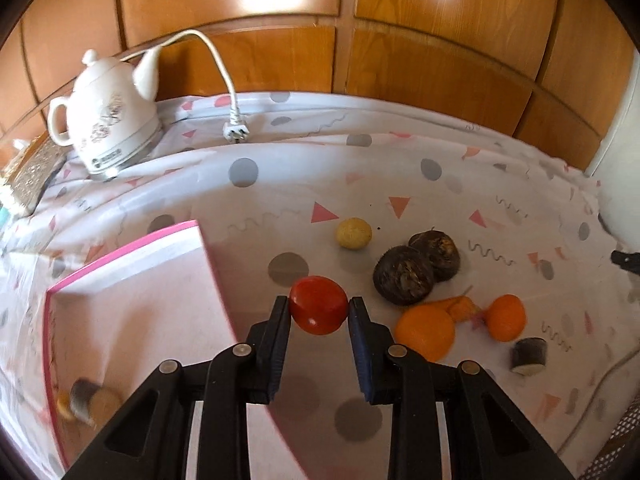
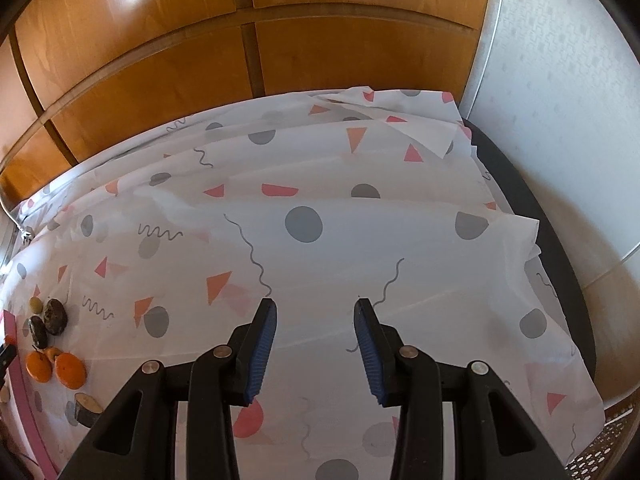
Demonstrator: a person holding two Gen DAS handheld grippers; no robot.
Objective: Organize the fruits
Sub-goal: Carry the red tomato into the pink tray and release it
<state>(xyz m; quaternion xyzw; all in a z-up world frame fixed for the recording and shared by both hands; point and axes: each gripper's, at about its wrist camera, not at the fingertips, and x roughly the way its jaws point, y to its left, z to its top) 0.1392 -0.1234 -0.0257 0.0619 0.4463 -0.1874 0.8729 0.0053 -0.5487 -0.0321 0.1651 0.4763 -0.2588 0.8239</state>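
Observation:
In the left wrist view my left gripper (image 1: 319, 303) is shut on a red tomato (image 1: 320, 314), held just right of the white tray with a pink rim (image 1: 132, 280). On the patterned cloth to the right lie a small yellow fruit (image 1: 353, 233), two dark brown round fruits (image 1: 404, 275), two oranges (image 1: 426, 332) and a cut dark piece (image 1: 528, 356). A few pieces (image 1: 90, 400) lie blurred in the tray. My right gripper (image 2: 316, 312) hangs open over bare cloth, well right of the oranges (image 2: 70, 370) and dark fruits (image 2: 55, 316).
A white kettle (image 1: 108, 120) stands at the back left, its plug (image 1: 236, 132) lying on the cloth. Wooden panels (image 1: 440, 60) back the table. The cloth ends at a dark table edge (image 2: 560, 260) on the right, beside a white wall.

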